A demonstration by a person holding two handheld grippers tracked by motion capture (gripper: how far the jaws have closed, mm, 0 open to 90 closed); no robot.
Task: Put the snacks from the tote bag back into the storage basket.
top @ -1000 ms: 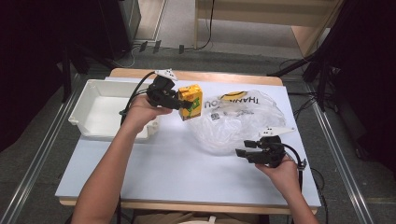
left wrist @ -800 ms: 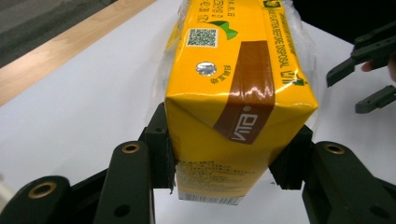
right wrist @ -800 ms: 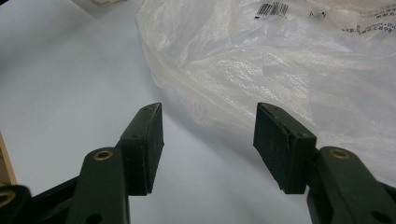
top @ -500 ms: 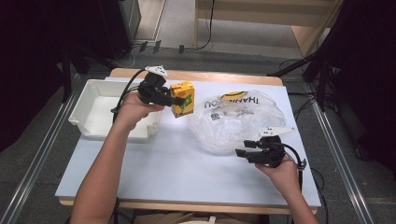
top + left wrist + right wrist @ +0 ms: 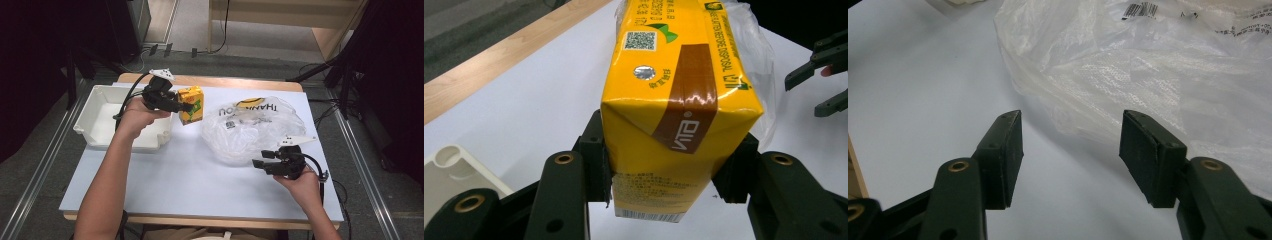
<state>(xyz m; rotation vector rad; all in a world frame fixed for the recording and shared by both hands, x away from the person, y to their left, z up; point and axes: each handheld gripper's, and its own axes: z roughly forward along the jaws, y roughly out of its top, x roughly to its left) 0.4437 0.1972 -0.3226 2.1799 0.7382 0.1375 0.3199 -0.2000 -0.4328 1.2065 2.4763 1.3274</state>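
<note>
A yellow drink carton (image 5: 191, 104) with a brown band and green print hangs just above the table, between the white tray and the plastic bag. My left gripper (image 5: 186, 106) is shut on it, both pads pressing its sides (image 5: 679, 100). The clear plastic bag (image 5: 255, 129) with a yellow smiley print lies crumpled at the right of the table. My right gripper (image 5: 259, 160) stands open at the bag's near edge, nothing between its pads (image 5: 1007, 147), the bag (image 5: 1158, 65) lying just ahead of them.
A white plastic tray (image 5: 97, 115) sits at the table's left side, under my left forearm. The white tabletop (image 5: 190, 180) has free room in front. A wooden strip (image 5: 235, 83) runs along the far edge. Metal rails flank the table.
My left gripper has carried the carton leftward, away from the bag and toward the tray. The right gripper has stayed where it was.
</note>
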